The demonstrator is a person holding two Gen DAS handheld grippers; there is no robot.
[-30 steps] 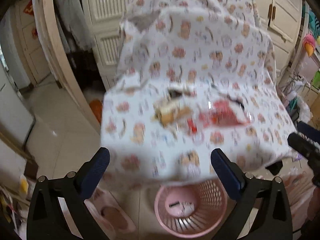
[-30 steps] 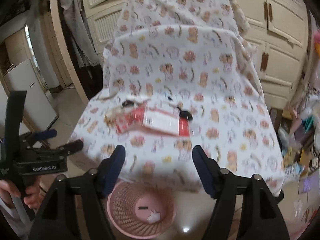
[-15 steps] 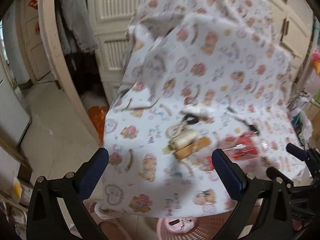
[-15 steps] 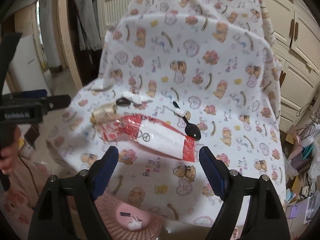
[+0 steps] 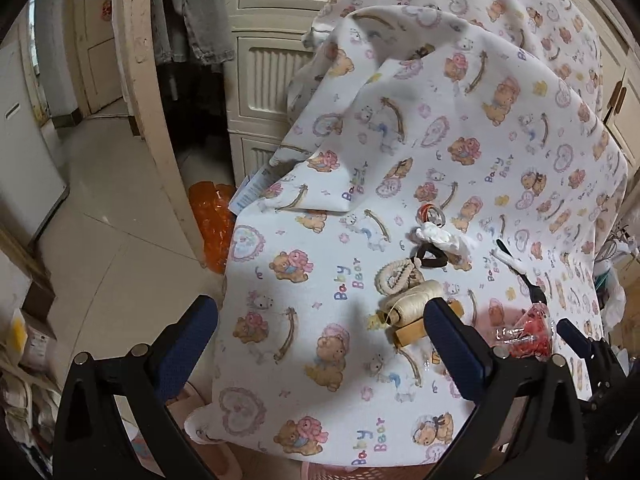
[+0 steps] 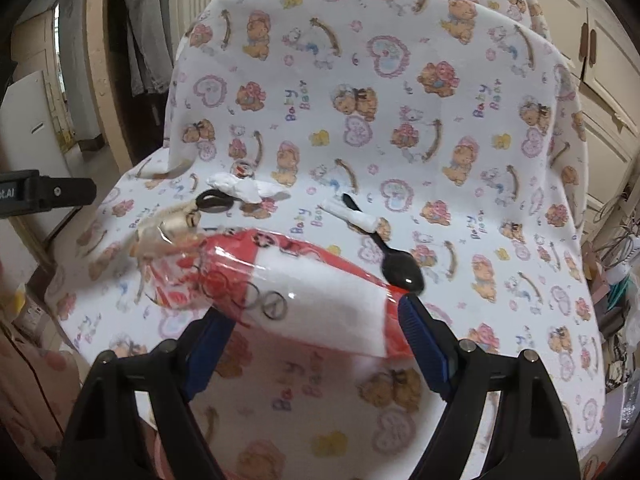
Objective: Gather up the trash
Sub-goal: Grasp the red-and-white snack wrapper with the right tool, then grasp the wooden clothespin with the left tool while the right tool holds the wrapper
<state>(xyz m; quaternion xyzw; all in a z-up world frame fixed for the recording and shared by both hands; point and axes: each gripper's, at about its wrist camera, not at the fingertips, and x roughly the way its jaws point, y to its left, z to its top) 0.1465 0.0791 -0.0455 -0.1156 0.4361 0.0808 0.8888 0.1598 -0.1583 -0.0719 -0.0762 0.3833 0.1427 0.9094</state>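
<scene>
Right gripper (image 6: pixel 310 320) jaws wide, just opened further; wrapper (image 6: pixel 296 284) lies between them on the cloth (image 6: pixel 440 120), unpressed. Spoon (image 6: pixel 394 260) beside. Left gripper (image 5: pixel 320 324) jaws open over bare cloth; thread spool (image 5: pixel 412 300) by right finger.

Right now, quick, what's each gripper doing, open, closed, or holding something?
Left gripper: open, holding nothing, over the printed cloth.
Right gripper: open, jaws just widened; the red and white wrapper lies between them, not pinched.
</scene>
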